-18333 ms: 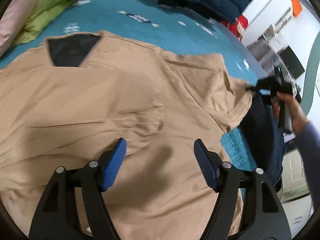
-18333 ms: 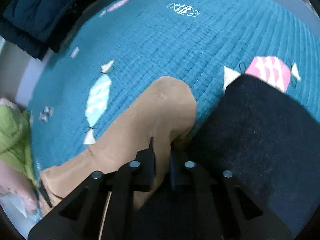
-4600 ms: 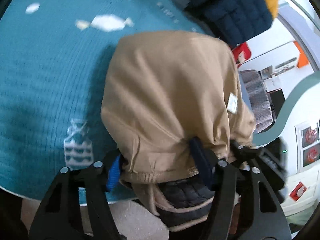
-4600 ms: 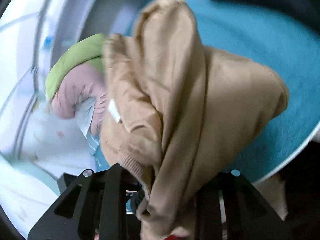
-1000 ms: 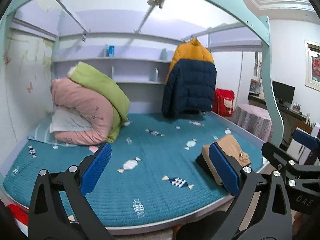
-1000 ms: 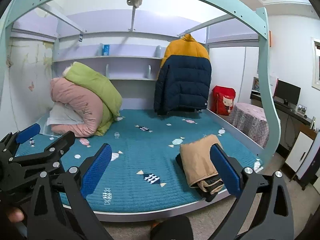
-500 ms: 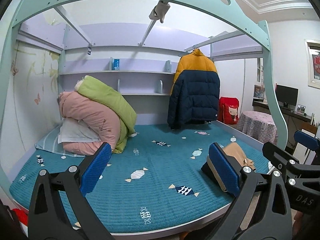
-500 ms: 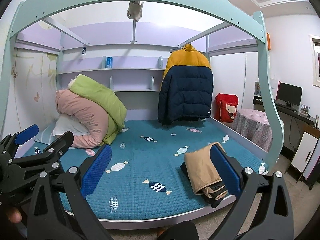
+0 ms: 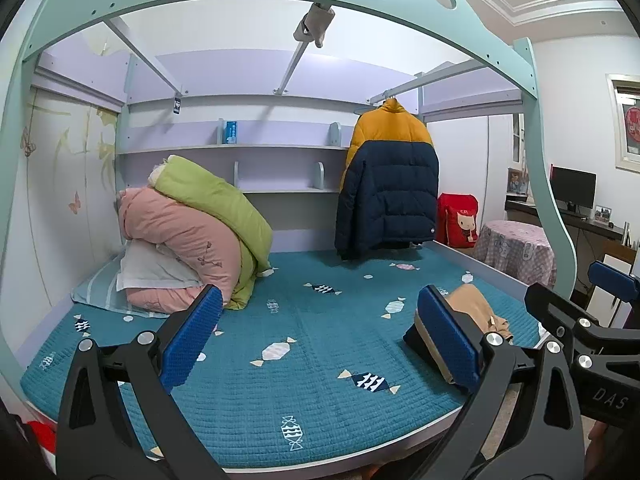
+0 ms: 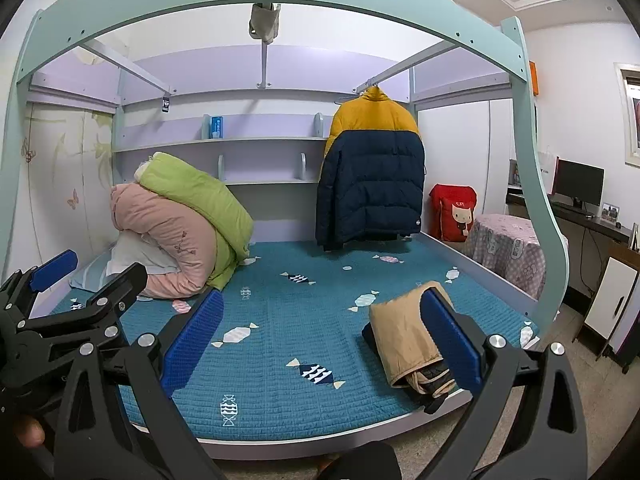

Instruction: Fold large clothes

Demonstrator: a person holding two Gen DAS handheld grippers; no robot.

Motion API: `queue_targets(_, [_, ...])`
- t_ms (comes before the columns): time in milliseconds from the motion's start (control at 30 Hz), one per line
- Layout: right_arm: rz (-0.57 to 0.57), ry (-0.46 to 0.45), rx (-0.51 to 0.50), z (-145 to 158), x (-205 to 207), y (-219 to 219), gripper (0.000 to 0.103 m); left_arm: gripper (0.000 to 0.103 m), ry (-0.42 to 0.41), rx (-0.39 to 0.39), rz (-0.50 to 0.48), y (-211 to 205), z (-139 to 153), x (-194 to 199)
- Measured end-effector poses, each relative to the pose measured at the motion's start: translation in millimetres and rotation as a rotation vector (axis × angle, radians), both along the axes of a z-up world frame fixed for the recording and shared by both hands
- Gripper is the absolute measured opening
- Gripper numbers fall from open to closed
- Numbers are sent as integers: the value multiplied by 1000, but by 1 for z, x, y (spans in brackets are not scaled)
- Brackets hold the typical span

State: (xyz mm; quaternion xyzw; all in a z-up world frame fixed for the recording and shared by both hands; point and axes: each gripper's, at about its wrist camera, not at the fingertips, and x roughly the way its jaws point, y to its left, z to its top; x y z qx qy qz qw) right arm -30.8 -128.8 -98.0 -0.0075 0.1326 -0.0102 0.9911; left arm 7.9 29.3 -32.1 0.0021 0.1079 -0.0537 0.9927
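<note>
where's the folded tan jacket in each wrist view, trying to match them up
Left wrist: the folded tan jacket lies at lower right on the bed's near right corner, partly behind the right blue pad of the left gripper.
Right wrist: the folded tan jacket lies right of centre, low, more fully seen.
Shared landmark: the yellow and navy puffer jacket hangs behind it.

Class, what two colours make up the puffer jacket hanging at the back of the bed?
The puffer jacket is mustard yellow on top, navy below; clearest in the right wrist view.
</note>
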Motion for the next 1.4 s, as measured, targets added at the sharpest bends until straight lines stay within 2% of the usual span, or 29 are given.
queue_targets(1400, [-47,-11,21,2,-10,-12,95,98,-30,15,-38,-10,-1,10])
